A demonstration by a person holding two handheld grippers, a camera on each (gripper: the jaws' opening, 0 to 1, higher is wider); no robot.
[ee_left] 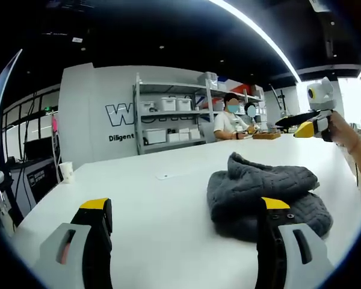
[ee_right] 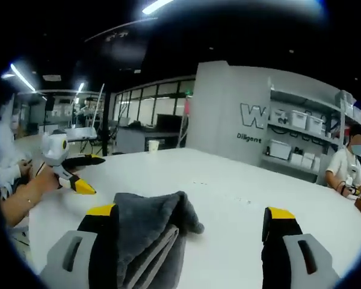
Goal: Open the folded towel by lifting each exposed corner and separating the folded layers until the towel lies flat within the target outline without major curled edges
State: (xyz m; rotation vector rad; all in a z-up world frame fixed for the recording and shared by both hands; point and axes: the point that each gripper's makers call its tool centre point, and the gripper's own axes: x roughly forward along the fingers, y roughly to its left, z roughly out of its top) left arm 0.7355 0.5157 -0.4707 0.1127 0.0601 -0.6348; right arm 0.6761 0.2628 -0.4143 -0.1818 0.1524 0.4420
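Both hand-held grippers released; bunched grey towel (ee_left: pixel 262 195) on broad white table (ee_left: pixel 150 198).

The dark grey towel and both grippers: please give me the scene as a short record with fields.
towel: dark grey knitted towel, bunched in folds, not flat
surface: white table
left gripper: jaws wide apart, holding nothing, towel lies by its right jaw
right gripper: jaws wide apart, towel folds lie against its left jaw, no grip seen
target outline: none visible on the table
paper cup: white cup near the far table edge
background: a seated person beside grey shelves with white boxes
task state: unfolding not yet done
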